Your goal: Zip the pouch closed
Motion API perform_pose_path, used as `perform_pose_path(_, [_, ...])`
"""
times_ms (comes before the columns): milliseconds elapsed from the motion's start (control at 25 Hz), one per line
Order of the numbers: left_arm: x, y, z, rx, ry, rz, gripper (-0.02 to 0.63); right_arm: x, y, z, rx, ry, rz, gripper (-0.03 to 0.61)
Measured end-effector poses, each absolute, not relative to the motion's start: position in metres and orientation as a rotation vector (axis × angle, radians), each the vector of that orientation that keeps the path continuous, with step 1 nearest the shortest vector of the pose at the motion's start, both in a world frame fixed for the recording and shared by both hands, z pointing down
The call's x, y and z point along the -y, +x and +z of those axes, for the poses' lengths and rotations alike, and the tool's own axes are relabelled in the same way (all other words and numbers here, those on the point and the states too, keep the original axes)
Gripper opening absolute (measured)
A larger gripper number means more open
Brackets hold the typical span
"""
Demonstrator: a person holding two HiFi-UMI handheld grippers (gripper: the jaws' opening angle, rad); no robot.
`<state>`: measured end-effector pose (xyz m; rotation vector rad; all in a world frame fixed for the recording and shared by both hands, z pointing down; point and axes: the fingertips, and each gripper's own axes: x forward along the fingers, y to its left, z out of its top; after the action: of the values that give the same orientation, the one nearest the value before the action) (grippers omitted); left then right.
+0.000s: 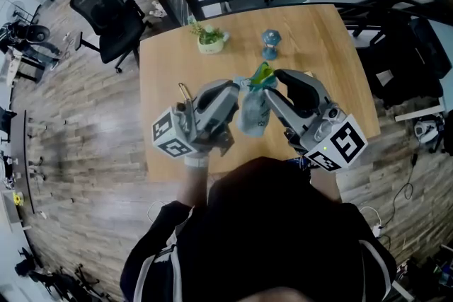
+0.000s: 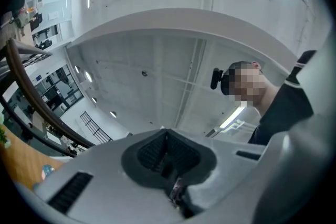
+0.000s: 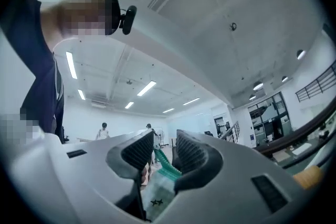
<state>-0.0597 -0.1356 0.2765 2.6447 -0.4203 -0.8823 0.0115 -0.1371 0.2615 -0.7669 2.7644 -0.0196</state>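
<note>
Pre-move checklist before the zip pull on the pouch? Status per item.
1. Hold: left gripper shut on the pouch edge: ok.
2. Alignment: green zip stands between the right gripper jaws: ok.
3. Grip: right gripper pads pressing the green zip: not ok, a gap shows.
4. Zip pull located: cannot tell.
5. Clearance: pouch is apart from the plant pot and blue figurine on the table: ok.
</note>
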Motion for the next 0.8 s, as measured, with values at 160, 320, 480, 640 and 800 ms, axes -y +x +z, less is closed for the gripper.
perform_pose_path(160, [0.126,-0.048,0.273,0.365,2.676,-0.863,0.000,0.125,-0.007,0.256,-2.777,-0.733,0.006,0.146])
perform_pose_path(320, [0.121,-0.042,0.273,0.333,2.694,-0.850,0.000,0.120,-0.015,0.260,-2.804,-0.713,0.022,0.124])
perform_pose_path(480, [0.119,-0.041,0.274,0.306,2.695,-0.851,0.000,0.116,-0.016,0.261,-2.808,-0.691,0.013,0.057])
perform_pose_path(640, [0.119,-0.041,0.276,0.303,2.706,-0.838,0.000,0.120,-0.011,0.262,-2.787,-0.700,-0.019,0.029])
perform_pose_path(800, [0.119,-0.041,0.276,0.307,2.711,-0.832,0.000,0.126,-0.004,0.261,-2.770,-0.718,-0.053,0.015])
